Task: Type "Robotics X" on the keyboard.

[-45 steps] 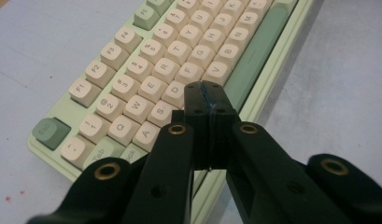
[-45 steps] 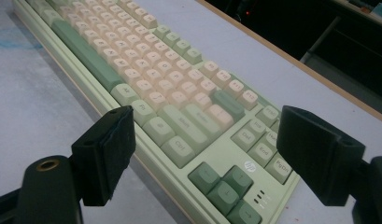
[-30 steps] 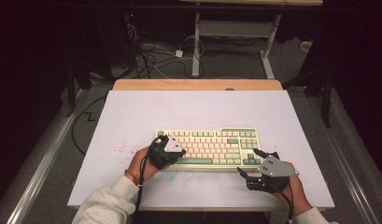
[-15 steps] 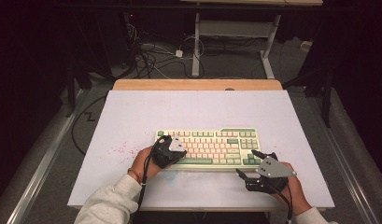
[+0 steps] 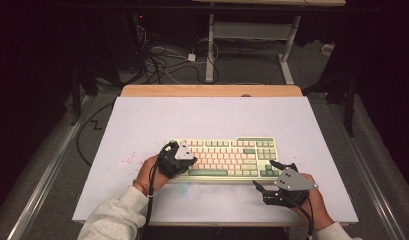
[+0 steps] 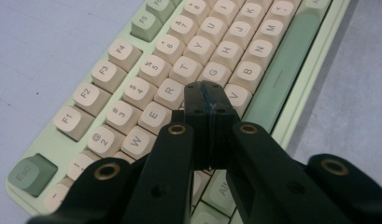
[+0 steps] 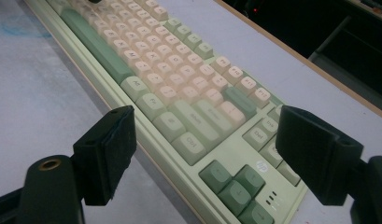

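Note:
A pale green keyboard (image 5: 232,152) with cream and green keys lies on the white table top (image 5: 212,117), near its front. My left gripper (image 5: 189,162) hovers over the keyboard's left end. In the left gripper view its jaws are shut (image 6: 208,93) with nothing between them, their tips just above the letter keys (image 6: 132,70) around F and V. My right gripper (image 5: 266,175) stands open in front of the keyboard's right front corner. In the right gripper view its two pads (image 7: 109,154) are wide apart, and the green arrow keys (image 7: 235,184) lie between them, farther off.
Behind the white top a wooden strip (image 5: 212,90) marks the table's back edge. Cables (image 5: 162,60) and a white frame leg (image 5: 210,50) lie on the dark floor beyond. Faint red specks (image 5: 124,161) mark the surface left of the keyboard.
The left gripper has shifted only slightly over the keyboard's left keys and stays shut. The right gripper has kept still.

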